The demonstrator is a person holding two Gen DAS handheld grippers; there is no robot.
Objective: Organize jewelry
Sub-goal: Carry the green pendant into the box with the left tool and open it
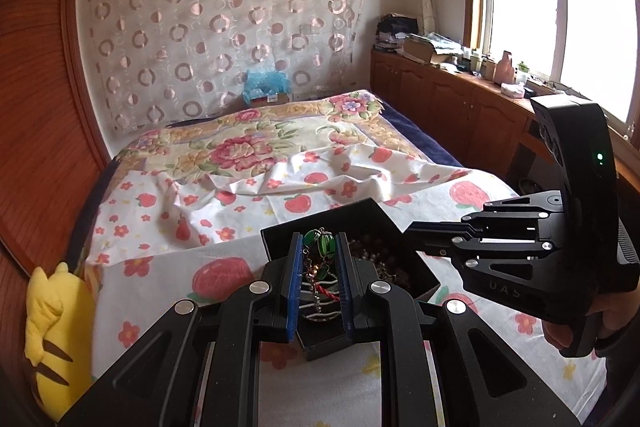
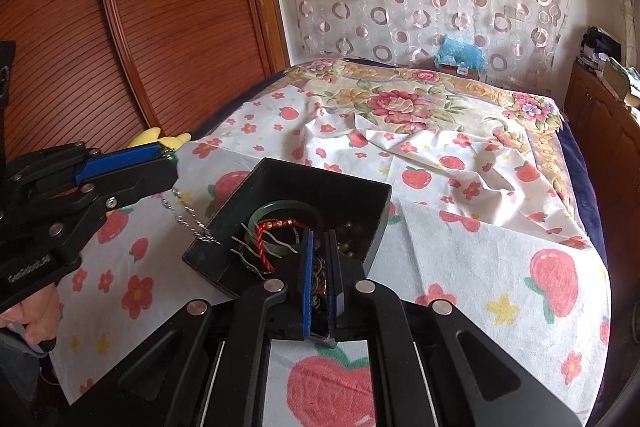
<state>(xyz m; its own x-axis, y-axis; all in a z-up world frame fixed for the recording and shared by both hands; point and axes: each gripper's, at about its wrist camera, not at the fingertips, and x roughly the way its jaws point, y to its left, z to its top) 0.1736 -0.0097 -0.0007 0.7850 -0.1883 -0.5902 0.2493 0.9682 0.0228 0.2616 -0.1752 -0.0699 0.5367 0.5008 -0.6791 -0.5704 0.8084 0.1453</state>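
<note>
A black jewelry box (image 1: 372, 215) (image 2: 256, 187) sits on the bed's fruit-print sheet. It holds a green bangle (image 2: 286, 207), a red cord bracelet (image 2: 262, 239), silver wavy pieces and dark beads (image 2: 352, 239). My left gripper (image 1: 319, 247) is shut on a green bead necklace (image 1: 320, 241), whose silver chain (image 2: 188, 217) hangs down to the box's near-left rim. My right gripper (image 2: 318, 243) is nearly closed, its tips over the inside of the box at the near rim; whether it holds anything is hidden. It also shows in the left wrist view (image 1: 424, 235).
A yellow plush toy (image 1: 56, 339) lies at the bed's left edge by the wooden wardrobe (image 2: 120, 27). A floral blanket (image 1: 256, 143) covers the far bed. A blue-wrapped box (image 1: 266, 89) stands at the curtain. Wooden cabinets (image 1: 460, 99) with clutter run under the window.
</note>
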